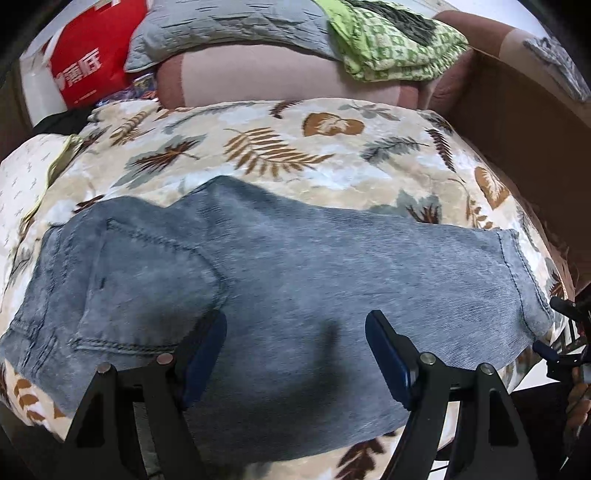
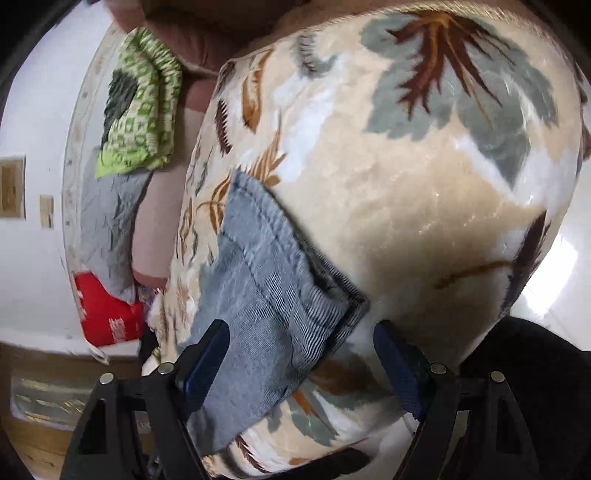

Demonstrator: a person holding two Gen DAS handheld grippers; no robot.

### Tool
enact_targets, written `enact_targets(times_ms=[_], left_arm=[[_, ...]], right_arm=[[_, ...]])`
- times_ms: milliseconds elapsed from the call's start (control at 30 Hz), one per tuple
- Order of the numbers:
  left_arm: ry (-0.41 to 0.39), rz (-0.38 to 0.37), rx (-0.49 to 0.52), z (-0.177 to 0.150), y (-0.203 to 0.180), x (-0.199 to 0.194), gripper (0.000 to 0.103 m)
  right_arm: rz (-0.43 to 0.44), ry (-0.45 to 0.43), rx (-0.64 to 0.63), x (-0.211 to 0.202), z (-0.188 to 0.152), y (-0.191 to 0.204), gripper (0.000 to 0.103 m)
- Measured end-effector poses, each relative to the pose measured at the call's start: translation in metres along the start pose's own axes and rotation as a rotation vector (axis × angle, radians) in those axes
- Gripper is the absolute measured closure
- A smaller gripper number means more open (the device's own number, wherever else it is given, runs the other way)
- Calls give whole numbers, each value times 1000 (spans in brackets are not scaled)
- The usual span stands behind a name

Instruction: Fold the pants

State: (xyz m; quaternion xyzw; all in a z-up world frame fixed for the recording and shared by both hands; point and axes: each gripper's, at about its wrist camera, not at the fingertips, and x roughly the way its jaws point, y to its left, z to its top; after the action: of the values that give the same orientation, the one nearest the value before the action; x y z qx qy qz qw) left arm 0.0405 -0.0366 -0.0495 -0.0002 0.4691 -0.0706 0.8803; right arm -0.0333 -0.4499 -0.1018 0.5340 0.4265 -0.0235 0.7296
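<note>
Across a bed, a plush leaf-print blanket (image 1: 288, 147) in cream, grey and brown covers nearly everything the left wrist view takes in; behind it sit a pinkish cushion (image 1: 258, 74), a grey quilted pillow (image 1: 229, 26), a folded green patterned cloth (image 1: 395, 44) and a red box (image 1: 88, 59) with white lettering; a brown cardboard box (image 1: 517, 110) stands at the far right. On the blanket lie the grey-blue denim pants (image 1: 295, 266), already folded into a flat band lying left to right, the back pocket at the left end and a stitched hem at the right end; the right wrist view shows that hem end (image 2: 273, 280) close up, lying flat. The left tongs (image 1: 295, 354) point steeply down over the near edge of the pants, jaws well apart, nothing between the pads, which hang just above the cloth. The right tongs (image 2: 299, 358) are rolled so the scene looks tipped sideways; they too stand wide apart, one blue finger (image 2: 207, 358) over the denim, the other over bare blanket, clamped on nothing.
</note>
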Motion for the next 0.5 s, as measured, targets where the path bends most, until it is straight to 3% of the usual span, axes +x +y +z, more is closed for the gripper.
enact_targets(times_ms=[267, 500], left_arm=[[12, -28, 74, 9, -51, 22, 25], [65, -11, 101, 2, -62, 47, 25]], right_arm=[[-30, -27, -43, 8, 10, 12, 25], [-219, -52, -228, 19, -5, 38, 29]])
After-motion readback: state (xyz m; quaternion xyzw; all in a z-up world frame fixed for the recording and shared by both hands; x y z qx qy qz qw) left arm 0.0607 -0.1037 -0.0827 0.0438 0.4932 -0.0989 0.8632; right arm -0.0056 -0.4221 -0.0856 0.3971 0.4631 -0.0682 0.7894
